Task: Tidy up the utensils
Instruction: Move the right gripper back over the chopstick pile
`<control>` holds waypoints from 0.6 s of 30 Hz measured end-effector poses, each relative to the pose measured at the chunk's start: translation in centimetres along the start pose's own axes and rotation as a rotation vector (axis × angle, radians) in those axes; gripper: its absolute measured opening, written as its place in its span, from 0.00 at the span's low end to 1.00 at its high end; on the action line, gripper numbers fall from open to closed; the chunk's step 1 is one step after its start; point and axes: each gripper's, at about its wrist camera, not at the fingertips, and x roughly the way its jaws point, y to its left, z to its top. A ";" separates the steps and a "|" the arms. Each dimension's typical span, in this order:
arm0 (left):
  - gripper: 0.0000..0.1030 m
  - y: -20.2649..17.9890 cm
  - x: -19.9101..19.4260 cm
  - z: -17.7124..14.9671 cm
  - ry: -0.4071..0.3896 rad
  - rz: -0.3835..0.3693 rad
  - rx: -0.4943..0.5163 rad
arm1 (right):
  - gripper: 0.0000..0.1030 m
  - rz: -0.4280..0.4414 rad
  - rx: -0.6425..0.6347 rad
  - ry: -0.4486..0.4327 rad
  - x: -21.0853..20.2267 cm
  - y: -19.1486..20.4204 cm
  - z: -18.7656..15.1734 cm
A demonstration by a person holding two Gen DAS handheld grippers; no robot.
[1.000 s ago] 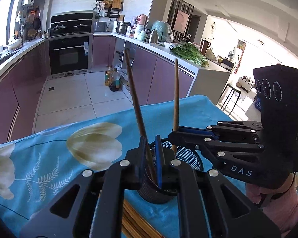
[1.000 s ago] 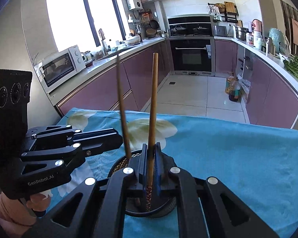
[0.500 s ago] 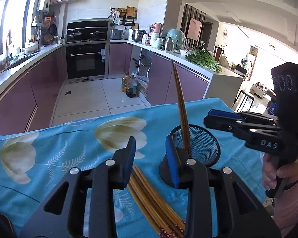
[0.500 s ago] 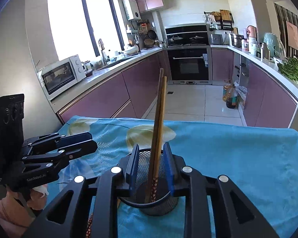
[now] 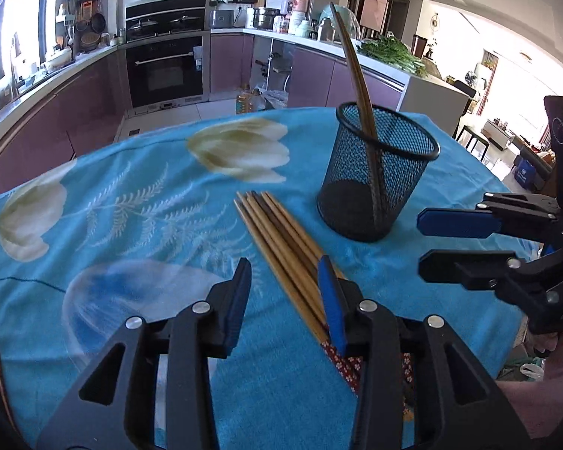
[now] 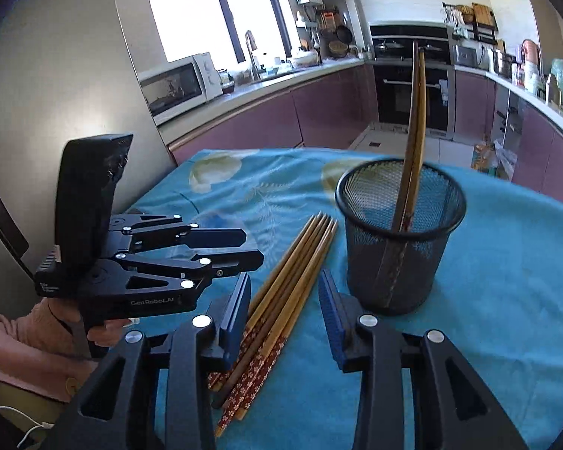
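Loose chopsticks (image 5: 277,240), about six, are lying bundled on the tablecloth (image 5: 131,217) just beside the mesh holder (image 5: 375,183), tips toward it, long axis running back under both grippers. Two chopsticks (image 6: 413,131) are standing inside the holder. Left gripper (image 5: 285,292) and right gripper (image 6: 285,300) are being opened, empty, each poised above the bundle's patterned ends, neither clearly nearer.

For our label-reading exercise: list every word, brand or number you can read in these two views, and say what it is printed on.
"GenRobot.AI": on the side of the left gripper, right wrist view.
Small white label on that gripper's rear: too small to read.
Lettering on the right gripper body, left wrist view: cut off, unreadable.
Nothing else legible.
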 end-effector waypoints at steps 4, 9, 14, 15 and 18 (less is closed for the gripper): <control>0.35 0.1 1.0 -0.9 0.043 -0.003 -0.022 | 0.34 -0.017 0.032 0.055 2.3 -0.1 -1.3; 0.35 0.2 1.6 -1.6 0.064 -0.005 -0.036 | 0.34 -0.032 0.069 0.070 3.0 -0.6 -1.6; 0.36 0.1 2.0 -1.5 0.072 -0.003 -0.039 | 0.32 -0.052 0.077 0.084 3.6 -0.7 -1.6; 0.36 0.1 2.2 -1.5 0.075 0.001 -0.038 | 0.32 -0.057 0.077 0.086 3.8 -0.7 -1.6; 0.36 0.1 2.3 -1.5 0.084 0.005 -0.041 | 0.30 -0.065 0.074 0.090 4.0 -0.6 -1.6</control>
